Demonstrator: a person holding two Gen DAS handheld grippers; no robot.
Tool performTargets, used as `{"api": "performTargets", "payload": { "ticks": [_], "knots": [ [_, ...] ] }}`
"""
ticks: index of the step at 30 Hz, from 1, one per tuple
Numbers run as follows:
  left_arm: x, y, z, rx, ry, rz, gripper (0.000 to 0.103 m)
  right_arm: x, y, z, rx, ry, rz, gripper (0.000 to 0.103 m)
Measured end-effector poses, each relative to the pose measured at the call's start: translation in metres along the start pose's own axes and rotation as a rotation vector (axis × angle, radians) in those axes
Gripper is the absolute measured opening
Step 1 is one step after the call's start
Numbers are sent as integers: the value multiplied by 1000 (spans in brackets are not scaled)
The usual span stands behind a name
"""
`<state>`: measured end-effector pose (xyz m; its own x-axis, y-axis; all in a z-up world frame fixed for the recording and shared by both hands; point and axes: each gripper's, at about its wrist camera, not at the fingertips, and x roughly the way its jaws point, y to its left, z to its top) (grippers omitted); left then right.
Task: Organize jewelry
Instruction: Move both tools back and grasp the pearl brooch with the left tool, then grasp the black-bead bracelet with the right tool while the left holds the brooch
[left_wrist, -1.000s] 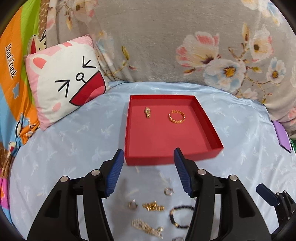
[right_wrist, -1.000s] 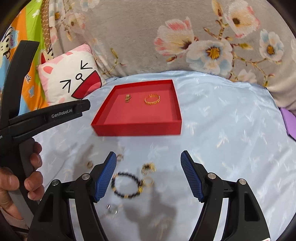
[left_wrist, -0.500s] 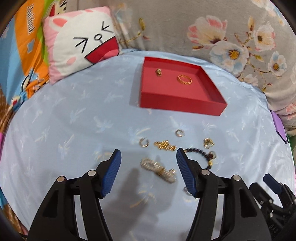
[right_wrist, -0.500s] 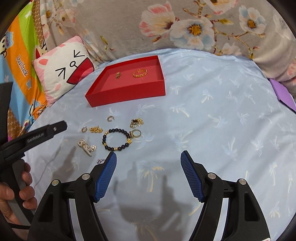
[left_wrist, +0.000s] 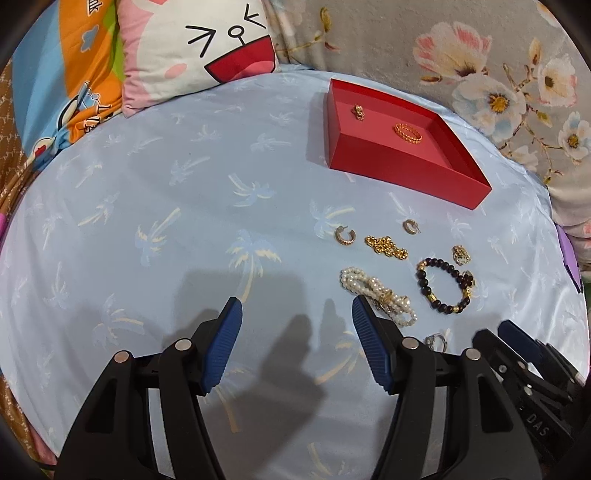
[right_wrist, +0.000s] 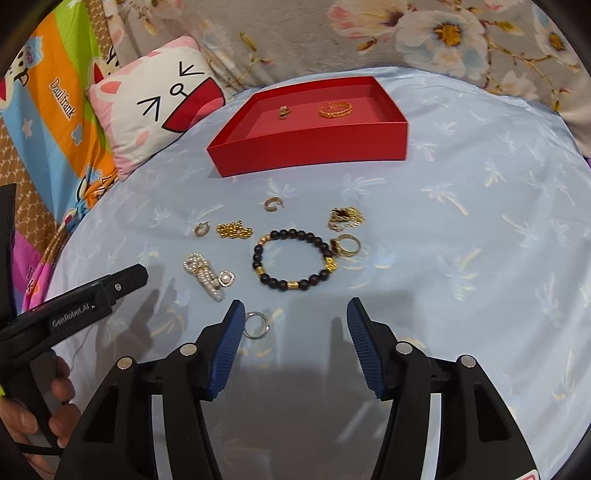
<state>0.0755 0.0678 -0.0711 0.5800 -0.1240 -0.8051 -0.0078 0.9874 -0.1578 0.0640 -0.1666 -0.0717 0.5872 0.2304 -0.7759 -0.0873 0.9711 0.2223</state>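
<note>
A red tray (left_wrist: 402, 166) (right_wrist: 314, 151) lies on the blue sheet and holds a gold bracelet (right_wrist: 335, 109) and a small gold clasp (right_wrist: 283, 112). Loose jewelry lies in front of it: a black bead bracelet (right_wrist: 291, 258) (left_wrist: 443, 288), a pearl bracelet (right_wrist: 203, 275) (left_wrist: 376, 291), a gold chain (right_wrist: 234, 230), two hoop earrings (right_wrist: 273, 204), a gold ring (right_wrist: 349, 244) and a silver ring (right_wrist: 255, 324). My left gripper (left_wrist: 295, 343) is open and empty, left of the pearls. My right gripper (right_wrist: 295, 339) is open and empty, just short of the bead bracelet.
A cat-face pillow (right_wrist: 155, 107) and a colourful blanket (right_wrist: 48, 110) lie at the left. A floral grey blanket (left_wrist: 480, 55) bounds the far side. The left gripper's body (right_wrist: 74, 306) shows at the left of the right wrist view.
Both grippers have pulled back from the red tray toward me. The loose jewelry now lies ahead of the fingers. Both stay open and empty.
</note>
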Motion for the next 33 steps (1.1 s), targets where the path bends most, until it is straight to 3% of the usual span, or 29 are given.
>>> {"api": "performTargets", "payload": {
  "ticks": [4, 8, 13, 16, 19, 23, 26, 33],
  "knots": [
    [3, -11, 0, 3, 19, -36, 62, 4, 0, 4, 1, 0, -6, 53],
    [10, -32, 4, -2, 35, -85, 74, 1, -12, 2, 26, 1, -22, 53],
    [29, -59, 7, 31, 67, -78, 75, -5, -28, 0, 54, 2, -50, 53],
    [42, -65, 4, 46, 107, -60, 60, -5, -34, -1, 63, 5, -58, 53],
    [41, -69, 3, 78, 92, -32, 50, -2, -37, -2, 66, 11, -52, 53],
    [39, -60, 4, 71, 95, -49, 16, 4, -34, 1, 67, 18, -35, 53],
    [37, -49, 7, 58, 96, -64, 8, 7, -31, 5, 60, 14, -31, 53],
    [21, -32, 13, 58, 56, -79, 7, 15, -29, 13, 72, 18, -15, 43]
  ]
}}
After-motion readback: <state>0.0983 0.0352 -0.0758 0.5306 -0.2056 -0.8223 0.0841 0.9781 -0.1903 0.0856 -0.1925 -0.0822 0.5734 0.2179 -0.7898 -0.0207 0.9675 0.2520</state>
